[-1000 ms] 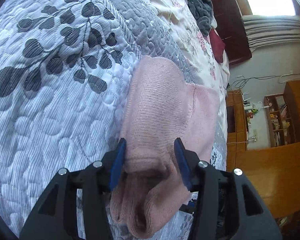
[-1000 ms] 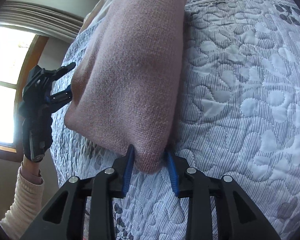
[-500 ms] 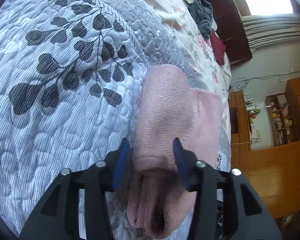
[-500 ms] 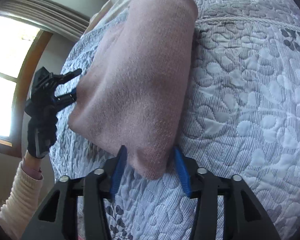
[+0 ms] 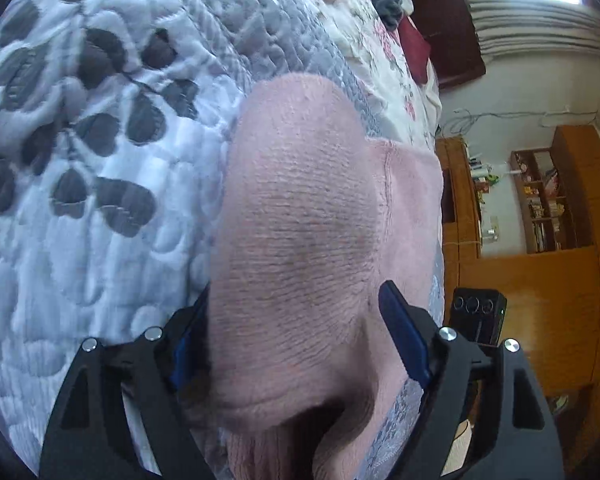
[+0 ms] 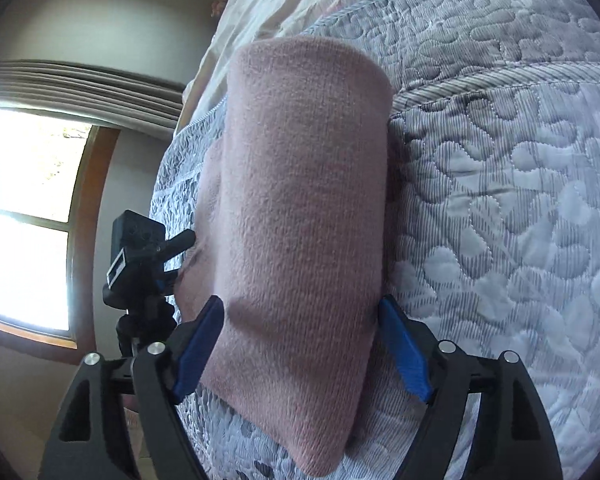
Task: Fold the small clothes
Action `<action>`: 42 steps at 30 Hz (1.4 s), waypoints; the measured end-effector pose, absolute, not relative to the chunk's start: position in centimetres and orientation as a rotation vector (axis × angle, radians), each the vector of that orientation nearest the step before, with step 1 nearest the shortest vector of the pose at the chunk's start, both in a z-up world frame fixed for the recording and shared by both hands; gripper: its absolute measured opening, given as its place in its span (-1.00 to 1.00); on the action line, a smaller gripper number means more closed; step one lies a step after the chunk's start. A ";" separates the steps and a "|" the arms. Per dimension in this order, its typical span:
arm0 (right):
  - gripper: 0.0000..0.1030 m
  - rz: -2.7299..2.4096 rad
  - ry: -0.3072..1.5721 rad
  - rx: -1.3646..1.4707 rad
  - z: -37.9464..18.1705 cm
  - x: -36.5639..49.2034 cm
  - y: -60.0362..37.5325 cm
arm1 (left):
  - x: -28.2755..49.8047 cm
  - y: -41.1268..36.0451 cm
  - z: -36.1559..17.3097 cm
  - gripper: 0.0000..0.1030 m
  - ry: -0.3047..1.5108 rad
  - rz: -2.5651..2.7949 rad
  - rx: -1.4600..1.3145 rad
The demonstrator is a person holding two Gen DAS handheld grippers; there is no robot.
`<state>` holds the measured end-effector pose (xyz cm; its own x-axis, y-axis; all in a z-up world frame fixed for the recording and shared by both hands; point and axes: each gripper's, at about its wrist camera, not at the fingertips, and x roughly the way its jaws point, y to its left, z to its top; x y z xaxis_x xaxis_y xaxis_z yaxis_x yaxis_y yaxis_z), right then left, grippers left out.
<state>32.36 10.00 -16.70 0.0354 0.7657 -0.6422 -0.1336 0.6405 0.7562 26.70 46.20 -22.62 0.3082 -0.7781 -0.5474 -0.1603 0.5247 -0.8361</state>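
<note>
Left wrist view: left tongs (image 5: 296,344) spread wide, straddling the folded pink knit (image 5: 300,220) lying on the quilted bed (image 5: 80,240), not pinching. Right tongs (image 6: 300,344) likewise released around it. Knit looking soft, light, floppy; best pinching at folded edges.

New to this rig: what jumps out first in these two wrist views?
The folded pink knitted garment fills the middle of both views, lying on the grey-and-white quilted bedspread with dark leaf print. The left gripper and right gripper each straddle an end of it, blue-padded jaws spread wide on either side. Behind, a bright window glares at the left of the right view, and orange wooden shelving stands at the right of the left view.
</note>
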 end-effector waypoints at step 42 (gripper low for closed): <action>0.44 0.699 1.343 0.578 -16.1 12.8 -6.7 | 9.4 26.2 -19.7 -0.03 1.167 -0.650 -0.801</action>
